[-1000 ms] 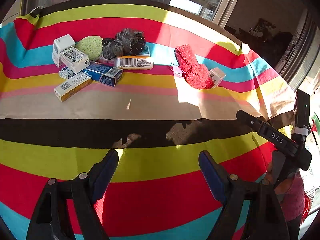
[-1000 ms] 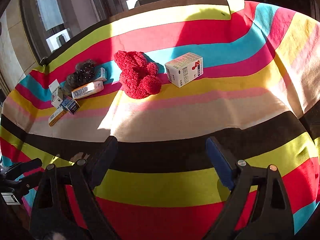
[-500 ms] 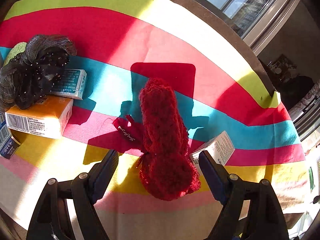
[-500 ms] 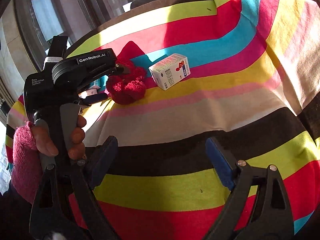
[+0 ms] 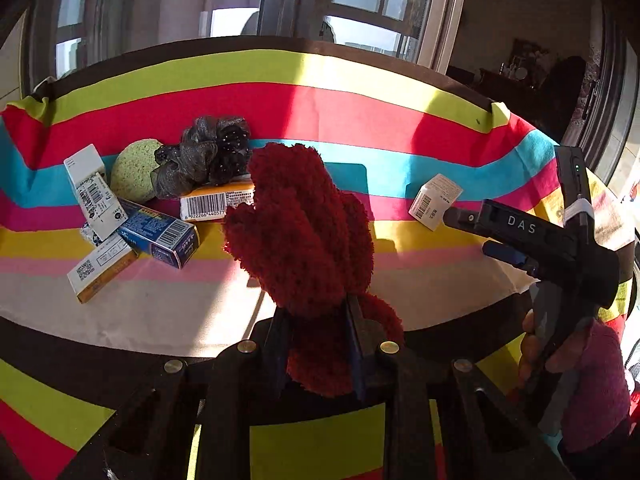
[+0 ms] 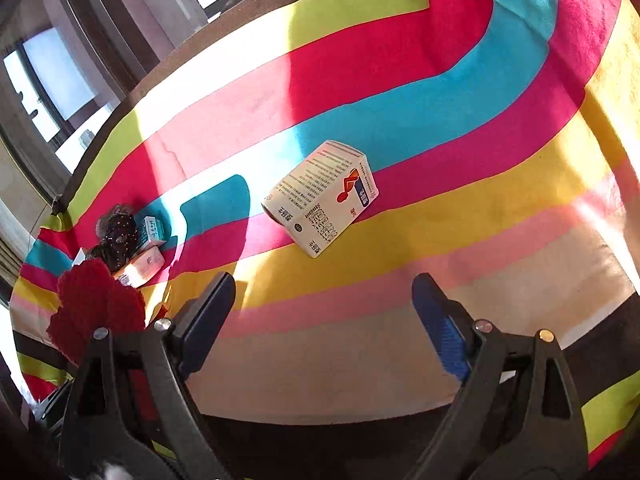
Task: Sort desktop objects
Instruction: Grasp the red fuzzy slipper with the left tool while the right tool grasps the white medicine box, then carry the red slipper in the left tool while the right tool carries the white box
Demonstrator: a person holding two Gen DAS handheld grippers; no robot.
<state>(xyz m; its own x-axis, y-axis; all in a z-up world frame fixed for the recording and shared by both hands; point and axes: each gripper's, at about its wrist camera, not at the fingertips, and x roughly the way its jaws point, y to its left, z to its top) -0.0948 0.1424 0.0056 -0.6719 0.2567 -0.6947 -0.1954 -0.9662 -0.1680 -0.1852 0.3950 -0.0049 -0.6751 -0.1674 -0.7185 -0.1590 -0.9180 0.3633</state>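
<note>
Both tongs hover over the tabletop [image 6: 500,208]: left tongs [image 5: 316,320] clamp a red fuzzy sock [image 5: 304,236], right tongs [image 6: 320,312] gape before a white box [image 6: 324,200].

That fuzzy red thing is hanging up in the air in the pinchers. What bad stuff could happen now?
1. The left tongs grip the fuzzy red sock only at its lower end, so the loose top could flop or slip out.
2. Carried low, it might brush the pile beside it: the black scrunchie and the orange box.
3. The open right tongs point at the white box; a skewed approach may just push it along the striped cloth.
</note>
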